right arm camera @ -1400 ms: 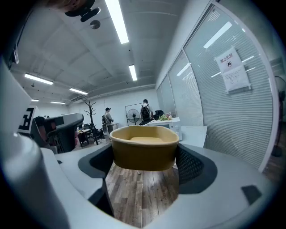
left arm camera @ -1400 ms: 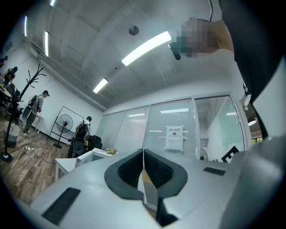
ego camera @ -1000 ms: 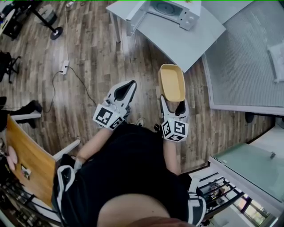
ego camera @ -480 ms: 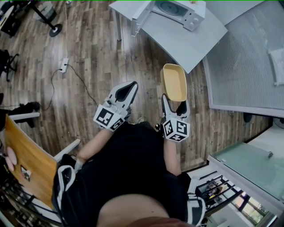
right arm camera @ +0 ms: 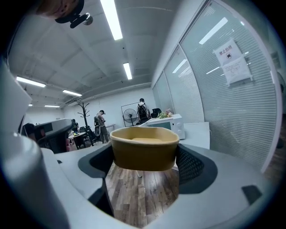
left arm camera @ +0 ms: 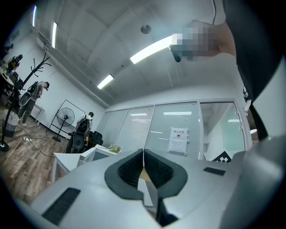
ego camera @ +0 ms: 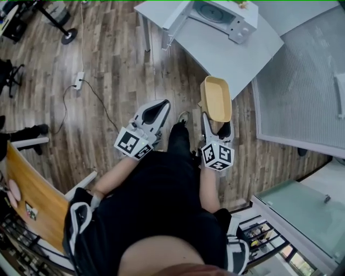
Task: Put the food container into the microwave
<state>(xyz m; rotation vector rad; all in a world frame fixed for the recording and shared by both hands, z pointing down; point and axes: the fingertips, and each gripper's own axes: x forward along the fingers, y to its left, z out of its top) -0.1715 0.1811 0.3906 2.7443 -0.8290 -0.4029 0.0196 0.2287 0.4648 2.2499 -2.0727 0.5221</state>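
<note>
The task is about half done, by my judgement: the container (ego camera: 216, 98) is off any surface and carried in the air over the floor (ego camera: 113, 64), but it is not yet in the microwave (ego camera: 220, 15). The microwave stands on the table (ego camera: 226, 51) toward 12 o'clock from the person, well apart from the container, and its door appears to hang open at its 9 o'clock side, with the round plate inside showing. What is left is the walk to the table, reaching the container through the opening, setting it down and letting go; shutting the door may follow. The right gripper (ego camera: 216, 125) is clamped on the container's near end, its jaws held wide apart by the container's walls, one pad on each side, and the container sticks out toward 12 o'clock, level, with its open top up; it looks empty. The left gripper (ego camera: 156, 109), at 9 o'clock of the right one and near it, has its jaws pressed together with nothing between them, and it touches nothing.
</note>
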